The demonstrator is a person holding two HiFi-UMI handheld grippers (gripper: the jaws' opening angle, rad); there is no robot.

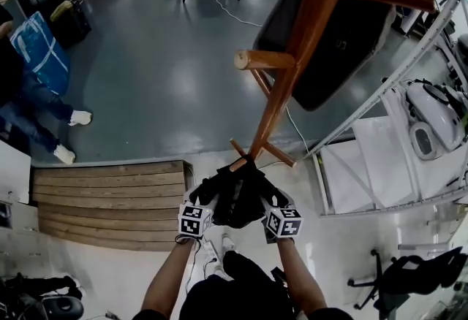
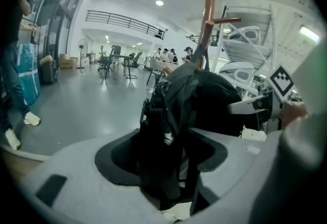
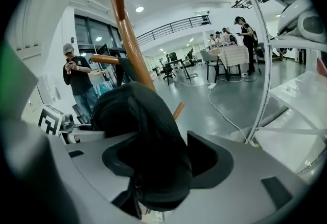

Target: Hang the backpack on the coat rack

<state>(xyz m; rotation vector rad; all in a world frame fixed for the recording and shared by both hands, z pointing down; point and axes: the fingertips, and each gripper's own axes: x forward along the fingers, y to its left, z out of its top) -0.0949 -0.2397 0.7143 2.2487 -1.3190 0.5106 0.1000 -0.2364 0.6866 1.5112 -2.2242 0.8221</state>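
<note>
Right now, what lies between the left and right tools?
The black backpack, bunched between the left tool and the right tool, beside the coat rack's pole. The head view shows it; each gripper view shows its fabric between open jaws.

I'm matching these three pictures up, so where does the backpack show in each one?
Head view: backpack lower centre.
Left gripper view: backpack centre, slightly right.
Right gripper view: backpack centre, slightly left.
Shared landmark: the wooden coat rack, rising behind it in all three.
</note>
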